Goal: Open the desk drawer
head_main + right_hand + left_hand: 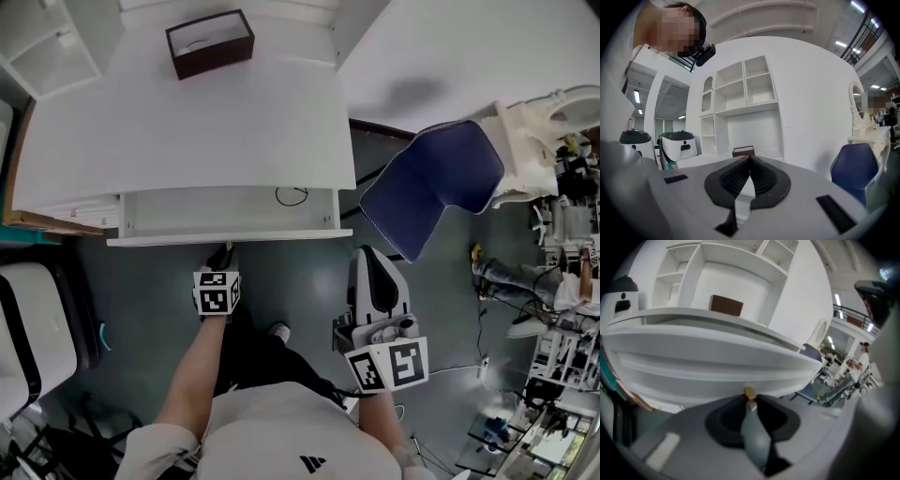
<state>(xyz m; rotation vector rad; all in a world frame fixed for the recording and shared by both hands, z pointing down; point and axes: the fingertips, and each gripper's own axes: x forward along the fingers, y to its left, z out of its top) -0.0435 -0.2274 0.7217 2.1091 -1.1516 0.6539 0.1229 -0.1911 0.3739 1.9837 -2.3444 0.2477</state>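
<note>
Clamping left gripper [223, 255] jaws on small brass knob [749, 392] at drawer [225, 237] front. Standing partly open under white desk [187, 131], holding black cable [291, 196]. Hovering right gripper [373, 255] beside, jaws touching together, gripping nothing.

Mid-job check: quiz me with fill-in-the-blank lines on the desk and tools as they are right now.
The drawer under the white desk stands ___.
The left tool is shut on the drawer's knob; the right tool holds ___.
The box on the desk is ___.
Missing words: open; nothing; brown.
</note>
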